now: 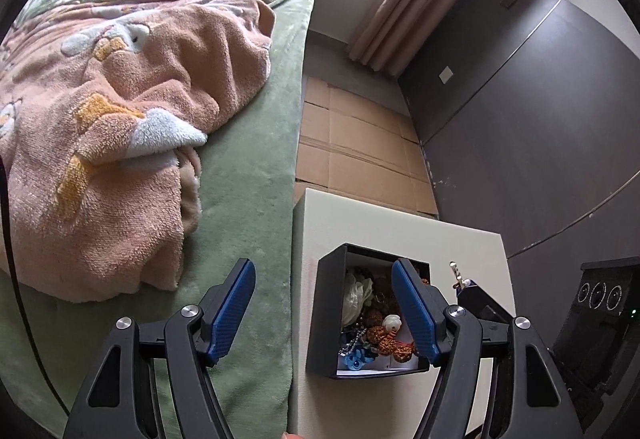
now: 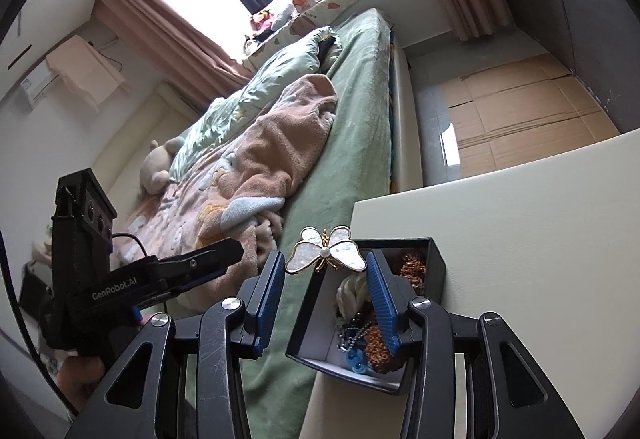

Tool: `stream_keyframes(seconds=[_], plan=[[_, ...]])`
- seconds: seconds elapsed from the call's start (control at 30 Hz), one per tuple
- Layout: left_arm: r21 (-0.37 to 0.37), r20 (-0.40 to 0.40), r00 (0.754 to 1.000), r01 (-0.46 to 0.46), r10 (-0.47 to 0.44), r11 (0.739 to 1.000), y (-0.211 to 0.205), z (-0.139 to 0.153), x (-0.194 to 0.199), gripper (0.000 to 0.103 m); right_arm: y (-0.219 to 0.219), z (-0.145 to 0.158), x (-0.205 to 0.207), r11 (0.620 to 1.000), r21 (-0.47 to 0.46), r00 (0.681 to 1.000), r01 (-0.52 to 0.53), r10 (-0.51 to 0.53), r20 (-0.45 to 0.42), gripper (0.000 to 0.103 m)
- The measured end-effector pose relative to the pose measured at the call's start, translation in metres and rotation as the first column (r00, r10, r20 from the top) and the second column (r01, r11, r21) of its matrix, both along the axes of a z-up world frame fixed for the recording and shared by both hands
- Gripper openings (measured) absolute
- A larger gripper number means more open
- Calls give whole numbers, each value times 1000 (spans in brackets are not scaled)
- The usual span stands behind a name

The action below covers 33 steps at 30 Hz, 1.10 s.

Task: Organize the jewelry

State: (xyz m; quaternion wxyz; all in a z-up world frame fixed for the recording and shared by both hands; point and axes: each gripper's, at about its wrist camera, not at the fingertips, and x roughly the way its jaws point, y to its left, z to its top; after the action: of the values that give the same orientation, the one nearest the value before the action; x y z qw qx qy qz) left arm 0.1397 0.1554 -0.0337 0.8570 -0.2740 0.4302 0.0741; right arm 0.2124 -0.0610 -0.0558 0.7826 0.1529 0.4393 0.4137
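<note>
Blue-padded left gripper (image 1: 323, 313) and right gripper (image 2: 326, 303) fingers spread wide over the black jewelry box (image 2: 434, 253) (butterfly brooch (image 2: 326, 250) at its rim) near the bench (image 2: 520, 239) edge.

Both tools (image 1: 323, 313) (image 2: 326, 303) spread wide, side by side

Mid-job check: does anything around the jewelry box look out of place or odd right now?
Yes. A butterfly brooch sits up at the black jewelry box's rim, near the right gripper's open fingertips, instead of among the tangled beads and chains inside. Whether it rests on the rim is unclear. Nothing looks spilled.
</note>
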Motion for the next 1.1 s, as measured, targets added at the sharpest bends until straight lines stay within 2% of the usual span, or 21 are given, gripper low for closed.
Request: stream_keyframes(seconds=[0.07, 0.1, 0.13, 0.2, 0.33, 0.6, 0.93, 1.1], plan=[[-8, 2, 1000, -8, 8, 1000, 3, 0, 0, 72, 8, -1, -1, 1000, 16, 1000, -18, 18, 1, 44], [-11, 2, 1000, -9, 9, 1000, 4, 0, 1, 72, 13, -2, -1, 999, 12, 999, -40, 40, -4, 49], [-14, 2, 1000, -8, 8, 1000, 5, 0, 1, 72, 19, -5, -1, 999, -11, 999, -53, 53, -12, 60], [-17, -1, 1000, -5, 5, 1000, 5, -1, 1, 72, 23, -8, -1, 998, -48, 999, -46, 45, -12, 64], [-8, -9, 1000, 0, 0, 1000, 4, -1, 1, 72, 17, -11, 2, 998, -54, 999, -38, 36, -33, 64], [6, -9, 1000, 12, -12, 1000, -7, 0, 0, 72, -18, -4, -2, 998, -63, 1000, 9, -10, -12, 65], [102, -14, 993, 122, -121, 987, -58, 3, -8, 72, -65, 8, -7, 995, -74, 998, 67, -67, 0, 65], [144, 8, 989, 148, -151, 978, -78, 6, -16, 72, -88, 14, -9, 990, -98, 995, 99, -99, 6, 65]])
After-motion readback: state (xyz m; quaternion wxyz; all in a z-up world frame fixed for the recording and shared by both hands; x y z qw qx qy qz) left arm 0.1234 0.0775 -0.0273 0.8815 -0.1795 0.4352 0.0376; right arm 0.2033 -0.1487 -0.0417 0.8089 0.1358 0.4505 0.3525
